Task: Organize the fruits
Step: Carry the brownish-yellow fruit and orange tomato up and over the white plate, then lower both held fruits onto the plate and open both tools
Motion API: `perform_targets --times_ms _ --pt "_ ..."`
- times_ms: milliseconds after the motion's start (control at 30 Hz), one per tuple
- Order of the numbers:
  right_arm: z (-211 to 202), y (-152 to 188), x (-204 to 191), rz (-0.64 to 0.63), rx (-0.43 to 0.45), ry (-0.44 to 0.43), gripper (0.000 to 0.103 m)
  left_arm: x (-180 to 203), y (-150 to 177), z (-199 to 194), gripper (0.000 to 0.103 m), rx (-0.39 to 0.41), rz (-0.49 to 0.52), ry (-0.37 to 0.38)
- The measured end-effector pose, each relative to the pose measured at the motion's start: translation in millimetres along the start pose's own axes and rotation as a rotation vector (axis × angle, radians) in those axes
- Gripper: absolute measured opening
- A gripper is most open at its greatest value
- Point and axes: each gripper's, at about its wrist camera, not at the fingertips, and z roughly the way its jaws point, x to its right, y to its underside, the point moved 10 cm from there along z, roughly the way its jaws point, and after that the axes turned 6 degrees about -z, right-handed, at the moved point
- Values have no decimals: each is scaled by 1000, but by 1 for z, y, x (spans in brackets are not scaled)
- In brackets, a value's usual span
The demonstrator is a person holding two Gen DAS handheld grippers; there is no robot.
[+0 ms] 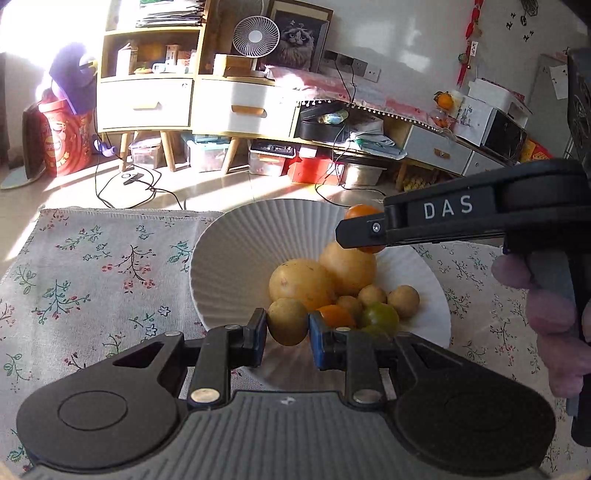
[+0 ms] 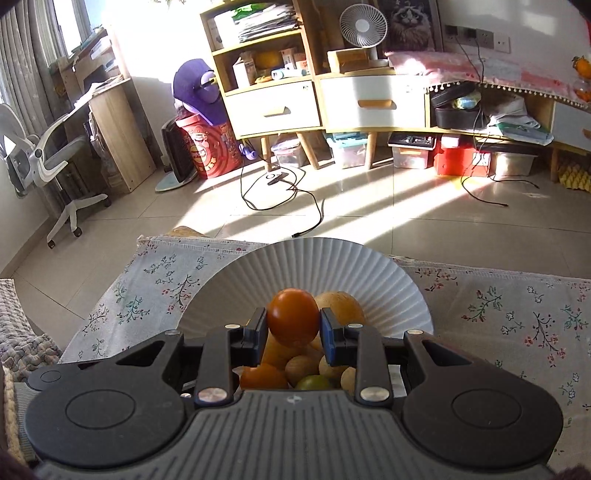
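My left gripper (image 1: 287, 326) is clamped on a small tan round fruit (image 1: 287, 321), its two blue-padded fingers (image 1: 317, 341) pressing on either side, holding it just above the near rim of a white ribbed bowl (image 1: 236, 251). My right gripper (image 2: 293, 326) is clamped on an orange tomato-like fruit (image 2: 293, 316); seen from the left wrist, it reaches in from the right and holds that fruit over the far side of the bowl, above the pile. In the bowl lie two large yellow round fruits (image 1: 301, 282), touching each other, with several small tan ones (image 1: 403, 301), a green one (image 1: 380, 315) and another orange one (image 1: 336, 316) clustered just in front of them. The bowl stands on a pale tablecloth (image 1: 92, 280) printed with small flowers and twigs. Beyond the table's edge is a sunlit tiled floor (image 2: 369, 218) with cables, and against the far wall stand wooden cabinets with white drawers (image 2: 273, 109) and a small white fan (image 2: 364, 27).
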Motion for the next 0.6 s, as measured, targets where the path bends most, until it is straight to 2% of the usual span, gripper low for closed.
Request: perform_targets --times_ms 233,600 --pt "24 -10 -3 -63 -35 48 27 0 -3 1 15 -8 14 6" --pt "49 -5 -12 -184 -133 132 27 0 -6 4 16 -3 50 10"
